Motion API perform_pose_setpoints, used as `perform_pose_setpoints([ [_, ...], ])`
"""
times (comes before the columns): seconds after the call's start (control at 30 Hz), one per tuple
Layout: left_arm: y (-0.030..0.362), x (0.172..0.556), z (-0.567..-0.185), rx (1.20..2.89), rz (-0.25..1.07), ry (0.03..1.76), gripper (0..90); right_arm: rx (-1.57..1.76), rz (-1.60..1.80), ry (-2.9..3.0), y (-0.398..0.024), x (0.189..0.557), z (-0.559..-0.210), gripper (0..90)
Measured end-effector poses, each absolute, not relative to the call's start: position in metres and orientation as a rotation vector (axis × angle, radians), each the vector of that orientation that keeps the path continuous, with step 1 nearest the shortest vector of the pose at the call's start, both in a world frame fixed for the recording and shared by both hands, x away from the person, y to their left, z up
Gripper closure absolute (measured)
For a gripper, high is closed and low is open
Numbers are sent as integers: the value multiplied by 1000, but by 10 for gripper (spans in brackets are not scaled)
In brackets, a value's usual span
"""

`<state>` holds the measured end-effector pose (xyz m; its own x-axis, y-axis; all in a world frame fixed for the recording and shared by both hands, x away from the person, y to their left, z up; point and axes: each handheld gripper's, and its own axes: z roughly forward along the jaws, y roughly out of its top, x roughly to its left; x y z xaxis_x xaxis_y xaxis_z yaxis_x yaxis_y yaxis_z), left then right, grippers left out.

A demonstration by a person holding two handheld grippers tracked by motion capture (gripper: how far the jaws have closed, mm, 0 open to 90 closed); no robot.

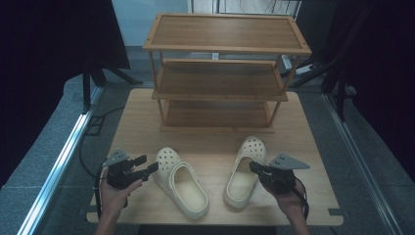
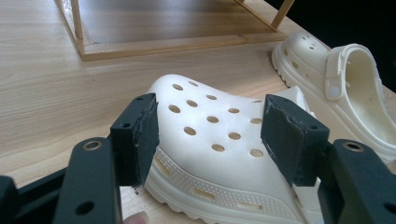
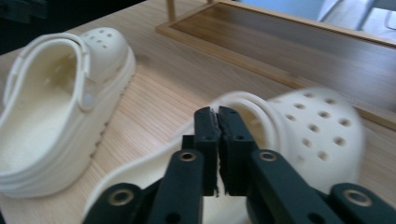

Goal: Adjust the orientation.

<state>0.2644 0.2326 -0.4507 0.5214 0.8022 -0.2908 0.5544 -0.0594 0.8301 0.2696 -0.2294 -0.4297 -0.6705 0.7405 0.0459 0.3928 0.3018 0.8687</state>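
Two cream clogs lie on the worktop [image 1: 313, 196] in front of the wooden shoe rack [image 1: 222, 73], toes toward it. The left clog [image 1: 181, 181] sits just beside the left claw [image 1: 147, 169], whose jaws stand apart on either side of its holed toe, not pressing. The right claw [image 1: 255, 168] is closed at the side wall of the right clog [image 1: 244, 171]; whether it pinches the rim, I cannot tell.

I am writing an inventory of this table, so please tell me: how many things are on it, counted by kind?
Cream clogs: 2, left clog and right clog
Wooden shelf racks: 1, three-tier rack
Total: 3 things on the table
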Motion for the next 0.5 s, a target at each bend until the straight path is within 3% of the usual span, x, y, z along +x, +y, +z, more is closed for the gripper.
perform_pose_setpoints([
  [0.5,228,264,-450,1742,276,1128,371,926,1387,2314,-188,271,-432,900],
])
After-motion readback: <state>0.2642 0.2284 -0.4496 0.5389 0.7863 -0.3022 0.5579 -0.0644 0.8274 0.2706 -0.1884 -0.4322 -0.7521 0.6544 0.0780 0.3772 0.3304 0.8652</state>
